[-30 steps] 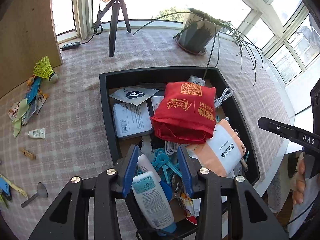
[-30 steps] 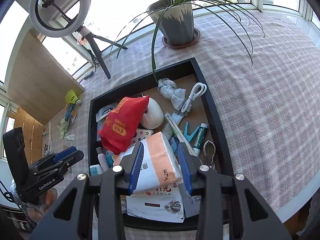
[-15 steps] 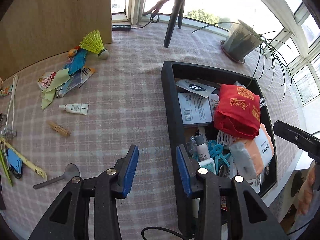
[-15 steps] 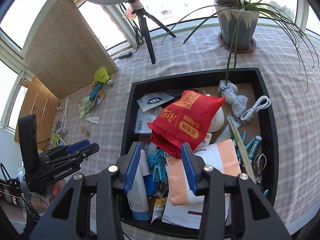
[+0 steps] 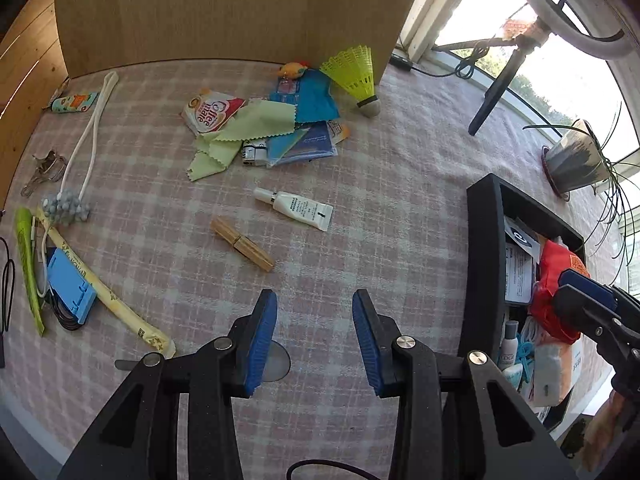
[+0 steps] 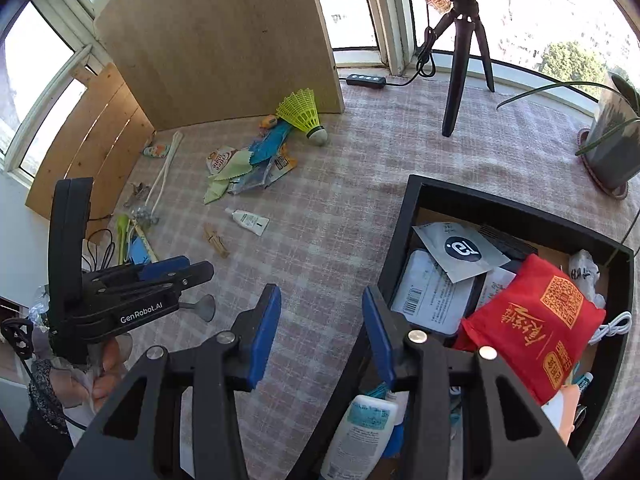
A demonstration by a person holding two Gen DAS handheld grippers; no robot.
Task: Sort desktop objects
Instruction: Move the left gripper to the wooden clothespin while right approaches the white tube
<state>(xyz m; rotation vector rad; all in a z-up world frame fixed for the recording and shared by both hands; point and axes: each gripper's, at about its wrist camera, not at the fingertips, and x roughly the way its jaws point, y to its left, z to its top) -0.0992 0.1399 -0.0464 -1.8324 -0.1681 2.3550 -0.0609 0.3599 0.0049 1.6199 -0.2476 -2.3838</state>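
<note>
My left gripper (image 5: 314, 304) hangs open over the checked tablecloth with nothing between its blue pads; a grey suction hook (image 5: 276, 362) lies just under its left finger. Beyond it lie a wooden clothespin (image 5: 242, 244), a white tube (image 5: 296, 208), a pile of cloths and sachets (image 5: 256, 124) and a yellow shuttlecock (image 5: 356, 72). My right gripper (image 6: 322, 296) hovers over the cloth at the left wall of the black tray (image 6: 400, 232). Its jaws are opening and hold nothing. The tray contains a red bag (image 6: 536, 320), packets and a white bottle (image 6: 360, 436).
A wooden board (image 6: 224, 40) stands behind the loose items. A tripod (image 6: 460, 80), a power strip (image 6: 366, 80) and a potted plant (image 6: 612, 152) stand toward the window. A cord, a blue stand and wrapped chopsticks (image 5: 104, 292) lie at the far left edge.
Both grippers have swung left, away from over the tray. The left one now sits over the tablecloth near the loose items, and the right one's jaws stand a little wider.
</note>
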